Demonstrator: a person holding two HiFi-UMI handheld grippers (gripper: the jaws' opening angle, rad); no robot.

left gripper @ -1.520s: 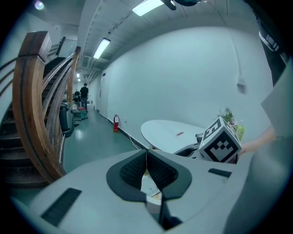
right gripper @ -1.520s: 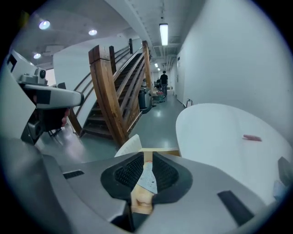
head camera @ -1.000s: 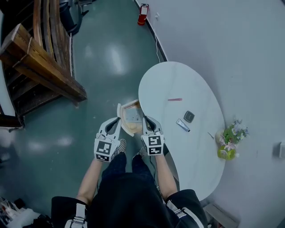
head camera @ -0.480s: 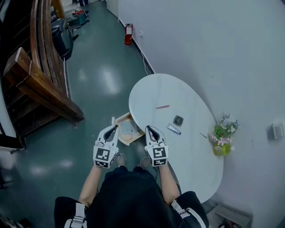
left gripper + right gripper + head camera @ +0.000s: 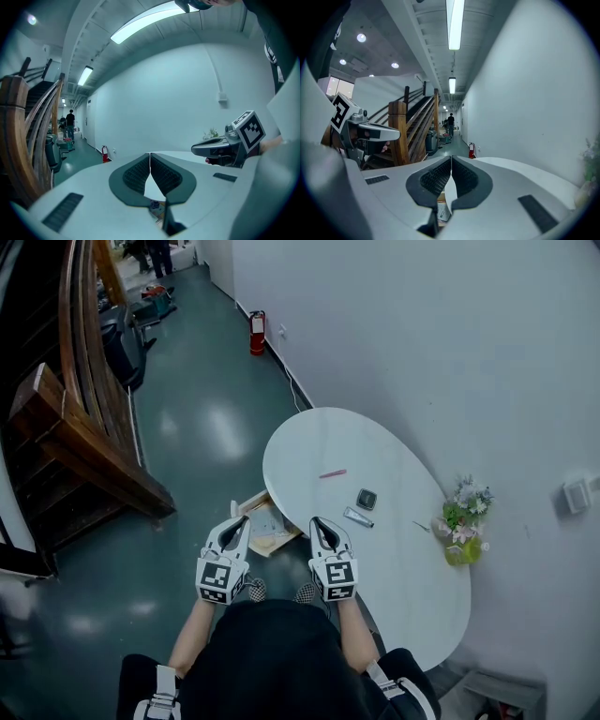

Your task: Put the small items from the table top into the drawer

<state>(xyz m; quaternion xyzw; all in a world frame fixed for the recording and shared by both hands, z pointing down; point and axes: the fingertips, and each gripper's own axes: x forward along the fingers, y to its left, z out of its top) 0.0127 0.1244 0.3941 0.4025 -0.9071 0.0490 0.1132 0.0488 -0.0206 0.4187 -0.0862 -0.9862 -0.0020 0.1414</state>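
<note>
Small items lie on the white oval table (image 5: 319,442): a pink pen (image 5: 332,473), a dark square case (image 5: 367,499) and a grey tube (image 5: 357,517). An open wooden drawer (image 5: 265,521) with papers in it juts out at the table's left edge. My left gripper (image 5: 238,522) hangs shut and empty just left of the drawer, its jaws meeting at the tips (image 5: 150,155). My right gripper (image 5: 318,523) is shut and empty at the table's near-left edge, right of the drawer, with its tips (image 5: 451,160) together. The drawer shows through the gap below both pairs of jaws.
A vase of flowers (image 5: 460,529) stands at the table's right edge by the wall. A wooden staircase (image 5: 75,418) rises at the left. A red fire extinguisher (image 5: 255,332) stands by the far wall. A person (image 5: 70,123) stands far down the corridor.
Both grippers have lifted and drawn back from the drawer toward my body, still shut. The head view has tipped up, so table and drawer look smaller and farther.
</note>
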